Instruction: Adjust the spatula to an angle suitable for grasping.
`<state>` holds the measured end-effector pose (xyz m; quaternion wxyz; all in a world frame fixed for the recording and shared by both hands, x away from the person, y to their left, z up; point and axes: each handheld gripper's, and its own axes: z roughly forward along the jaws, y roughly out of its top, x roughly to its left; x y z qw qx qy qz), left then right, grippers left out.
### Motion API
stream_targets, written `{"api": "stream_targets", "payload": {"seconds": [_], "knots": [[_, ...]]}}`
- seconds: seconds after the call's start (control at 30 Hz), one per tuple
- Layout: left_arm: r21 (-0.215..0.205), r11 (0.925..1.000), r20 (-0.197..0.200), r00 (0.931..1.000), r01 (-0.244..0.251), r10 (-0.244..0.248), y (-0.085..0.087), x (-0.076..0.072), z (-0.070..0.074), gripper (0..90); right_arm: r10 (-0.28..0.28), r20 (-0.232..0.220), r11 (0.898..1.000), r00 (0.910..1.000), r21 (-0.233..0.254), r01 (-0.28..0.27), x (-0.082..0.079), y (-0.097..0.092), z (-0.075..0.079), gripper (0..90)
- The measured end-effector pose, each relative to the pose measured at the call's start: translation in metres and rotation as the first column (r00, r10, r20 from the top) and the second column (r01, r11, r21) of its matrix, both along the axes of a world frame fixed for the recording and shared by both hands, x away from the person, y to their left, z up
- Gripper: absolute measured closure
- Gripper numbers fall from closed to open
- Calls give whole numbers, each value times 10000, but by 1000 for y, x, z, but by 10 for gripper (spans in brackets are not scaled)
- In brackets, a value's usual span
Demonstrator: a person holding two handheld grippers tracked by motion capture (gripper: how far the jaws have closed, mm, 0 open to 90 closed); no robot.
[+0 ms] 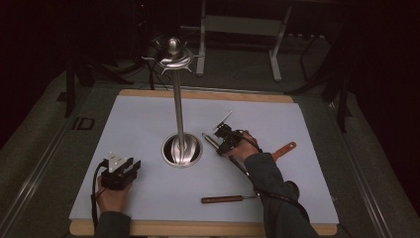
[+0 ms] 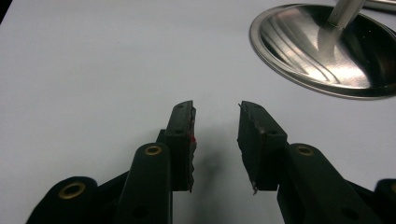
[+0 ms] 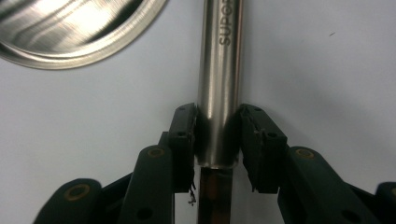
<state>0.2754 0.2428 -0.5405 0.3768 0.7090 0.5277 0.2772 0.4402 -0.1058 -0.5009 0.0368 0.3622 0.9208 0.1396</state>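
The right gripper (image 3: 217, 135) clenches a steel handle (image 3: 219, 70) stamped "SUPO", cut off at the frame edge, just right of the stand (image 1: 181, 148). The left gripper (image 2: 215, 140) is released over bare desk (image 1: 143, 124) left of the stand.

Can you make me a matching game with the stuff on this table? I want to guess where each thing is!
Things:
1. tall metal stand
2. left gripper
3. right gripper
4. wooden-handled tool

Places or states:
A. open over bare white board
B. lying near the front edge
C. standing in the middle
D. closed on a shiny metal handle

Pairs: 1-C, 2-A, 3-D, 4-B
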Motion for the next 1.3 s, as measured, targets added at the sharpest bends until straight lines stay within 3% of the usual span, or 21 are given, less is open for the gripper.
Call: {"api": "stream_targets", "payload": {"seconds": [0.17, 0.3, 0.5, 0.77, 1.0, 1.3], "knots": [[2, 10000, 0, 10000, -10, 10, 0, 0, 0, 659, -56, 59, 9993, 10000, -377, 58, -1, 5, 1, 686], [-7, 10000, -3, 10000, -14, 14, 0, 0, 0, 658, -219, 143, 9990, 9997, -393, 224, -2, 5, 2, 690], [-7, 10000, 4, 10000, -26, 26, 0, 0, 0, 656, -309, 392, 9995, 9988, -102, 313, -4, 0, 9, 692], [18, 10000, 9, 10000, -44, 44, 0, 0, 0, 653, -533, 982, 9956, 9937, 823, 453, -11, -12, 40, 693], [22, 10000, 15, 10000, -66, 66, 0, 0, 0, 652, -634, 1812, 9870, 9814, 1570, 348, -17, -20, 68, 694], [-19, 9999, 49, 9999, -99, 99, 0, -1, 0, 648, -801, 2805, 9716, 9565, 2363, 120, -27, -29, 98, 695]]}}
